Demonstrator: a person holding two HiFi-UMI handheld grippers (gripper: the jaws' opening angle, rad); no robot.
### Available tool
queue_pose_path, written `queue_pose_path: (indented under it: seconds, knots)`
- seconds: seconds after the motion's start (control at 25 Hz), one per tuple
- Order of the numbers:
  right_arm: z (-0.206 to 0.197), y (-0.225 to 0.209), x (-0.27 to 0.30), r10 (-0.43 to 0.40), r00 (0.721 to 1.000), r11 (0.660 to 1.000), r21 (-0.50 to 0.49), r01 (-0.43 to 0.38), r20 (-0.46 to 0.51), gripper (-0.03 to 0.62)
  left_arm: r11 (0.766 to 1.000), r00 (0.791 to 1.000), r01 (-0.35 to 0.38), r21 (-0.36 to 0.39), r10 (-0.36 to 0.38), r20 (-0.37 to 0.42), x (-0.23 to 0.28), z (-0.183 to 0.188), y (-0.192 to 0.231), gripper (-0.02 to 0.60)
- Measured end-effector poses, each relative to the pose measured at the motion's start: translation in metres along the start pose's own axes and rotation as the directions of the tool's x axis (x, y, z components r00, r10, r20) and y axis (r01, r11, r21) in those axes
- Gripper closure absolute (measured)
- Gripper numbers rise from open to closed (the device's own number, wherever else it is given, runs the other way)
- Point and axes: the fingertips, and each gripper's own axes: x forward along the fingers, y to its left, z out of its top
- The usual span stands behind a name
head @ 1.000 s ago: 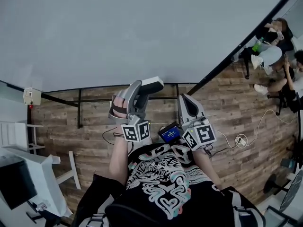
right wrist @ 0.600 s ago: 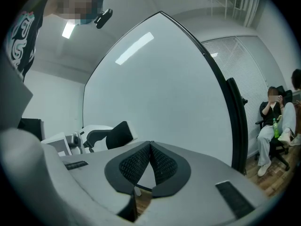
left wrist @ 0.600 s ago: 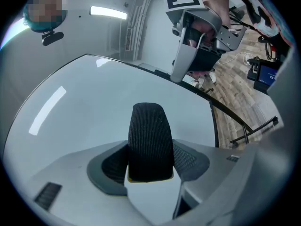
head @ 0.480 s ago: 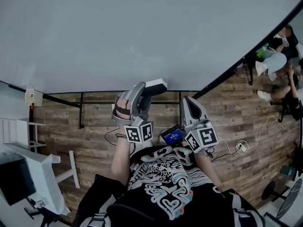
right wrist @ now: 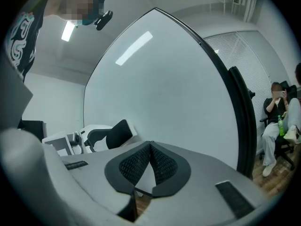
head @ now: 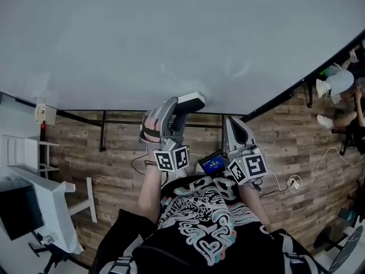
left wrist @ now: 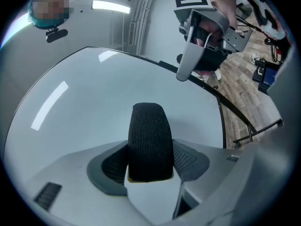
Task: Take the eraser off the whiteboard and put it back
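Observation:
The eraser (head: pixel 190 101), white-backed with a black felt face (left wrist: pixel 149 140), sits between the pads of my left gripper (head: pixel 181 110), which is shut on it. It hangs close in front of the lower part of the whiteboard (head: pixel 171 39); whether it touches the board I cannot tell. My right gripper (head: pixel 231 121) is beside it on the right, its jaws shut with nothing between the pads (right wrist: pixel 162 166). In the right gripper view the eraser (right wrist: pixel 115 133) and the left gripper show at the left, in front of the whiteboard (right wrist: pixel 164 88). The right gripper (left wrist: pixel 184 72) hangs at the top of the left gripper view.
The board stands on a black frame (head: pixel 102 131) over a wood-plank floor (head: pixel 108 170). White furniture (head: pixel 40 204) is at the left. Seated people (head: pixel 342 90) are at the far right. A cable and socket (head: pixel 292 181) lie on the floor.
Both grippers have drifted a little to the right along the board's lower part. The left one still holds the eraser, and the right one stays shut.

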Motion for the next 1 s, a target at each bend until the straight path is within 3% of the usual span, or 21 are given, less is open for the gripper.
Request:
queue_pose_path:
  seconds: [1.0]
  knots:
    - [0.003,-0.006,0.018,0.032,0.999,0.999,-0.014,-0.032,0.008,0.580,0.999,0.999,-0.031,-0.013,0.031,-0.026,0.013,-0.010,0.005,0.311]
